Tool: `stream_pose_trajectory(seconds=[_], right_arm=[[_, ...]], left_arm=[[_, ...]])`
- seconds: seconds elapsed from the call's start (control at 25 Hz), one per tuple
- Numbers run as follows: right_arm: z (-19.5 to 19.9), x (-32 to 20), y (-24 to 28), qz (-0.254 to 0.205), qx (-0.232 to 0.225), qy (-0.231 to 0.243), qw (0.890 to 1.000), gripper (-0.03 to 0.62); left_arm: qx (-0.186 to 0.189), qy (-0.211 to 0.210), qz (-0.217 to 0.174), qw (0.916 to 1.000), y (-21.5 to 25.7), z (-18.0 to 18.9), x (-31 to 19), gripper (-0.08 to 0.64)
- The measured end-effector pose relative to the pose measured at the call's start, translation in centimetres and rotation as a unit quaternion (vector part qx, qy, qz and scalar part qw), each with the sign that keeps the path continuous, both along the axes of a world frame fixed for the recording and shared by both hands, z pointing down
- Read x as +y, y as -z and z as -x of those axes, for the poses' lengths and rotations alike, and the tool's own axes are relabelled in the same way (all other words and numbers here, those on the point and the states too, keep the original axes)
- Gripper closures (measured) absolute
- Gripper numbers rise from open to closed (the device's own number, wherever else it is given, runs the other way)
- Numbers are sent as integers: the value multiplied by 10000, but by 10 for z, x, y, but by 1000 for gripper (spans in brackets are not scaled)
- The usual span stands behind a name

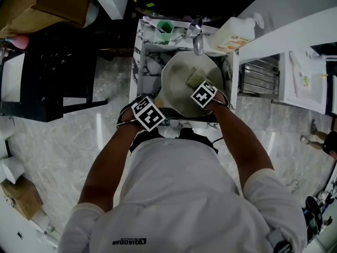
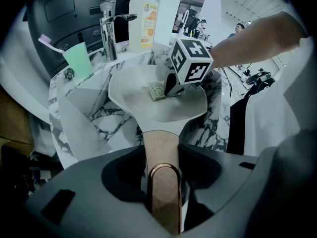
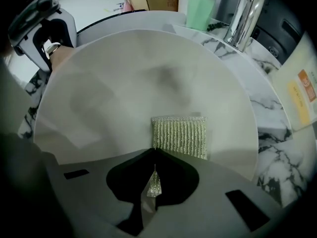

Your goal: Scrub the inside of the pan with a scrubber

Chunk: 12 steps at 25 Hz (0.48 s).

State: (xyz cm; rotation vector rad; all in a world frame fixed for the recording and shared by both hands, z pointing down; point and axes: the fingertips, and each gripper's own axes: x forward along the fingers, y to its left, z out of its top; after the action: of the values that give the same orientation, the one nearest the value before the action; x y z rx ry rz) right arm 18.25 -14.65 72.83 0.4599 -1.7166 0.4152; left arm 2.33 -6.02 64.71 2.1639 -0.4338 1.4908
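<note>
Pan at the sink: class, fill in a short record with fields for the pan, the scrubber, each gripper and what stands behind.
pan: white, wooden handle, over the marble sink
scrubber: ribbed pad, flat on the pan's inside
left gripper: jaws shut on the handle
right gripper: jaws shut on the scrubber's edge
behind: tap, green cup with toothbrush, bottle

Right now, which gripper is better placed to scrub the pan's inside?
The right gripper: it pinches the scrubber against the pan's inside; the left gripper is shut on the handle, steadying it.
</note>
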Motion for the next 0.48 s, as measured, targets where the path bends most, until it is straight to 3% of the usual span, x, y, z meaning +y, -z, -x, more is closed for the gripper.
stream_pose_trajectory(seconds=[0.12,0.24,0.48], right_arm=[[6,9,2,242,-237,-218,9992,548],[6,28,0,795,-437,-626,9939,548],[31,59,14,1949,-1230,-1129,9665,548]], left_arm=[[-1,-2,-9,10000,0,0,0,348],[6,-3,-16,10000,1,0,0,348],[20,4,-1,10000,1,0,0,348]])
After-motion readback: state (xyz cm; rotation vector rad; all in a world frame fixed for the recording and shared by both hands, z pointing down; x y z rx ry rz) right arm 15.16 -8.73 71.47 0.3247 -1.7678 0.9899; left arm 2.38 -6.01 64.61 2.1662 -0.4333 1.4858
